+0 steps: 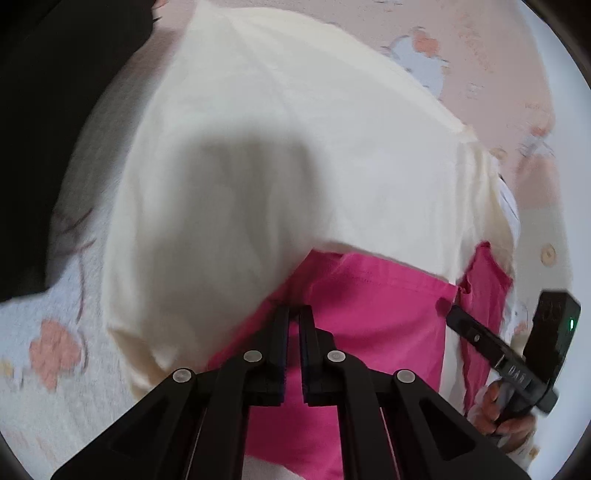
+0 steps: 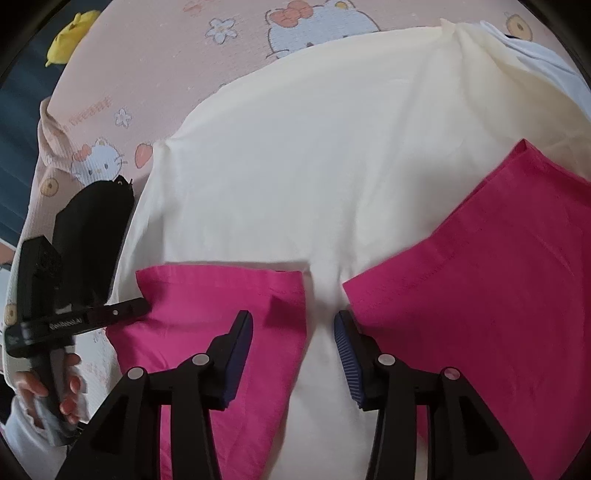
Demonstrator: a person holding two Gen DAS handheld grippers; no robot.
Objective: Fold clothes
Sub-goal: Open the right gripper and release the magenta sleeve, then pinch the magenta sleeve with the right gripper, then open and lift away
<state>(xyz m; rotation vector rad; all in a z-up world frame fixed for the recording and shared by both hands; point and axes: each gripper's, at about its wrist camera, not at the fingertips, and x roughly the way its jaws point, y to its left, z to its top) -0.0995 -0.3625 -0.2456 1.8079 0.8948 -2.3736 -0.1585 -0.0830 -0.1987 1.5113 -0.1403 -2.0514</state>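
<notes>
A pink bedspread (image 2: 155,74) printed with cartoon cats and flowers covers the whole work surface, with a yellow soft toy (image 2: 70,33) at its far edge. On it lies a cream garment (image 2: 295,166) with two pink sleeves (image 2: 221,314), spread fairly flat, body out in front of me and the sleeves towards the person.

The left gripper (image 1: 294,314) has its fingers pressed nearly together on the edge of one pink sleeve, where pink meets cream; it looks clamped on that cloth. The right gripper (image 2: 293,321) stands with its fingers wide apart, holding nothing, poised over the cream strip between the two sleeves. A hand (image 2: 48,387) grips the left tool's handle.

As to progress: the left-hand sleeve looks squared off against the body, perhaps turned in, while the other lies slanting outward. The body itself shows no fold I can make out. I judge the sleeves are being dealt with and the body folds remain, though one look cannot settle that.
</notes>
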